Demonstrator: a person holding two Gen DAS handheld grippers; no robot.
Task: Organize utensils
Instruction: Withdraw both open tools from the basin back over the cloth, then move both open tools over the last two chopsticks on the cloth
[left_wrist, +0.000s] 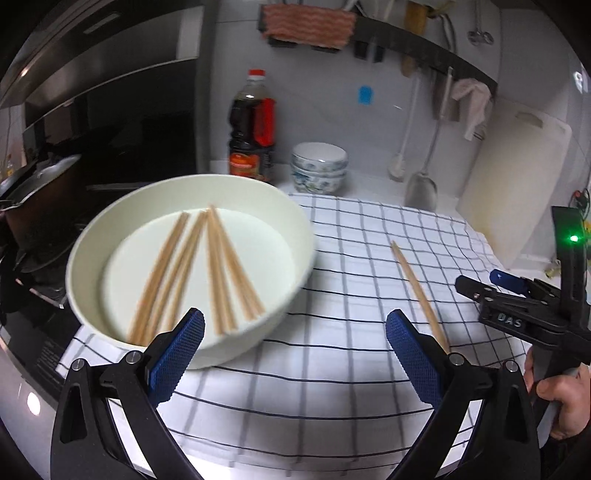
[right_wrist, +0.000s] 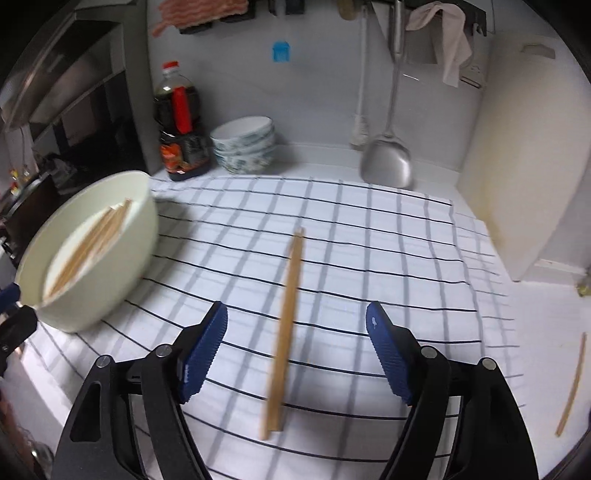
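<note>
A cream bowl stands on the left of a checked cloth and holds several wooden chopsticks. My left gripper is open and empty just in front of the bowl. A pair of chopsticks lies on the cloth, lengthwise between the fingers of my right gripper, which is open and empty above them. The pair also shows in the left wrist view, with the right gripper beside it. The bowl shows at the left of the right wrist view.
One loose chopstick lies on the white counter at the far right. A dark sauce bottle, stacked patterned bowls, a hanging metal spatula and a white cutting board line the back wall. A stove is to the left.
</note>
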